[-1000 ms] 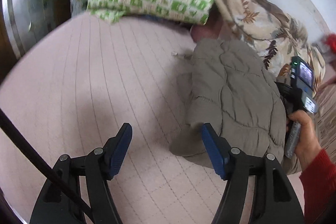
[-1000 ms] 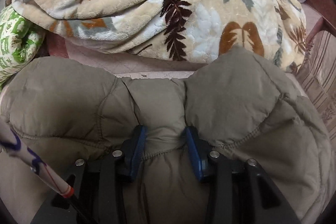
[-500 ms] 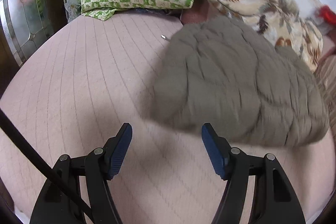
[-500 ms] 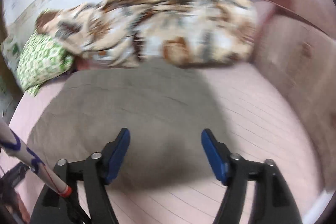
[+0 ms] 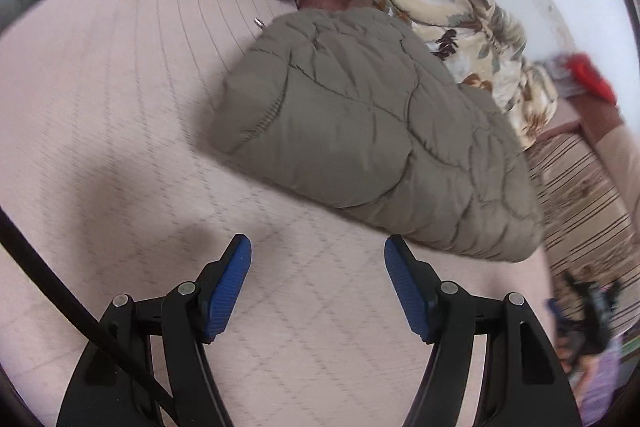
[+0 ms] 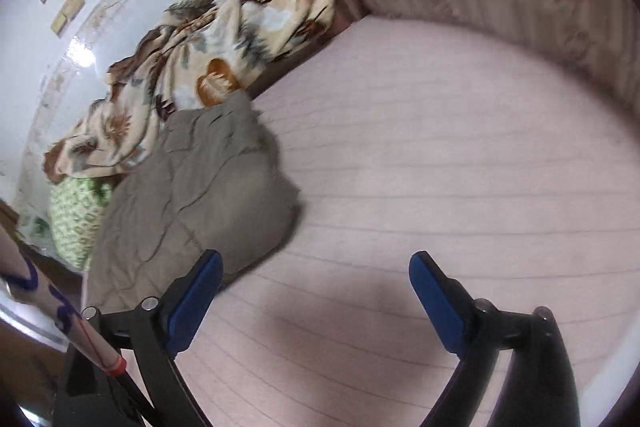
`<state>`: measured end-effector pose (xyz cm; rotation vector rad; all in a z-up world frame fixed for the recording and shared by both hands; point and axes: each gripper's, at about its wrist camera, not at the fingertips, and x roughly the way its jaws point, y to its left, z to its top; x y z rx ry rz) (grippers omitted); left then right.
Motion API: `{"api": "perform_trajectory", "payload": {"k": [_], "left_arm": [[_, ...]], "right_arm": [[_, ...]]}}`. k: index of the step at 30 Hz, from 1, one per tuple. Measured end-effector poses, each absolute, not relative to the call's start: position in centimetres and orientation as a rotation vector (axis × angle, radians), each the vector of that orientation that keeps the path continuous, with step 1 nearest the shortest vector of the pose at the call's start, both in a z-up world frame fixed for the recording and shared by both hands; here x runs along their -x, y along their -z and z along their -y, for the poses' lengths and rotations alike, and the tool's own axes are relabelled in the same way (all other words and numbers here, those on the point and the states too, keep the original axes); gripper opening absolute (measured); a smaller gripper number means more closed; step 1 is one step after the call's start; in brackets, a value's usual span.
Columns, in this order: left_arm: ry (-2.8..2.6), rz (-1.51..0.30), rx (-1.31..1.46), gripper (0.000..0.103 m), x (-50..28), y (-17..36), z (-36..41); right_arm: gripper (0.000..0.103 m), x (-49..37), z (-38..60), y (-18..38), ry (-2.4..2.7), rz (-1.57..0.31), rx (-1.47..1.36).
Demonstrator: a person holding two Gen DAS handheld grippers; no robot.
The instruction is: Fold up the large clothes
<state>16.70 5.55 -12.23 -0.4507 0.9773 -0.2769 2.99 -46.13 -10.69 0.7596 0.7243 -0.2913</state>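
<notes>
Folded coat on bed, long axis toward blanket, left gripper released, right gripper just spread wide, both empty

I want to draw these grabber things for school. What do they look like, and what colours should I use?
Both look alike. The left gripper has two curved black fingers with round silver pins at the joints and bumpy blue pads on the inside. A black cable crosses its left side. The right gripper is built the same way, with a pale stick beside it, marked with purple scribbles and a red band.
</notes>
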Motion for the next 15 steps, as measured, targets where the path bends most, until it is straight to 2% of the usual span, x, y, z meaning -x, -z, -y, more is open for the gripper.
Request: {"api": "perform_trajectory", "payload": {"k": [6,10,15], "left_arm": [[0.383,-0.994,0.754,0.072,-19.7,14.0,-7.5],[0.378,-0.955,0.755,0.073,-22.1,14.1,-7.9],[0.438,-0.947,0.748,0.082,-25.0,13.9,-7.0]], "right_arm": [[0.103,-6.5,44.2,13.4,0.213,-0.710,-0.832],[0.103,-8.8,43.7,15.1,0.126,-0.731,-0.973],[0.103,-10.9,43.0,16.1,0.132,-0.727,-1.012]]}}
